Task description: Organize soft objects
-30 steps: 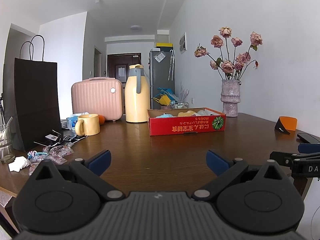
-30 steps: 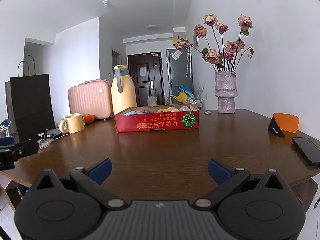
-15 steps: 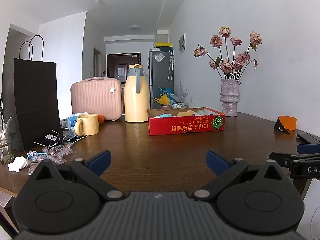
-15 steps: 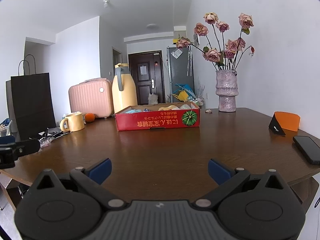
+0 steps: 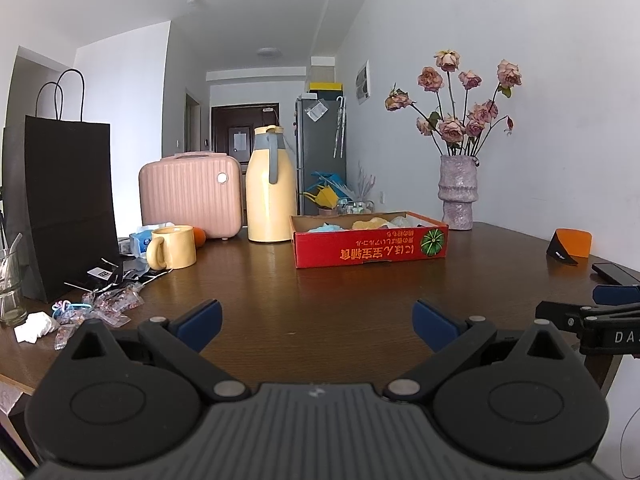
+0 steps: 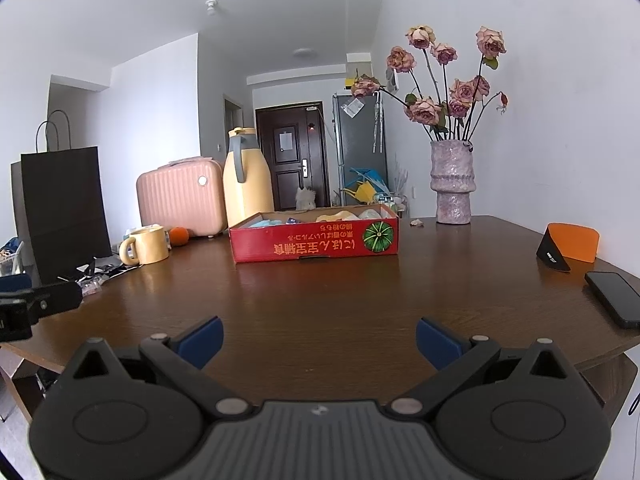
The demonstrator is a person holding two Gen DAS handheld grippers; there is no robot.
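A shallow red cardboard box (image 5: 370,246) (image 6: 316,242) sits mid-table, holding several soft items in blue, yellow and white; their shapes are mostly hidden by the box wall. My left gripper (image 5: 316,320) is open over bare wood, well short of the box, with nothing between its blue pads. My right gripper (image 6: 318,338) is likewise open and empty near the table's front edge. The tip of the right gripper shows at the right of the left wrist view, and the left gripper's tip shows at the left of the right wrist view.
On the brown table (image 6: 340,292): yellow mug (image 5: 172,247), orange fruit (image 6: 179,236), yellow thermos (image 5: 270,188), pink case (image 5: 190,194), black paper bag (image 5: 64,208), candy wrappers (image 5: 108,304), glass (image 5: 10,280). Vase of roses (image 6: 452,182), orange-black stand (image 6: 568,247) and phone (image 6: 616,298) at right.
The right wrist view has crept slightly closer to the box and risen a little. The left gripper has barely moved. Both stay open.
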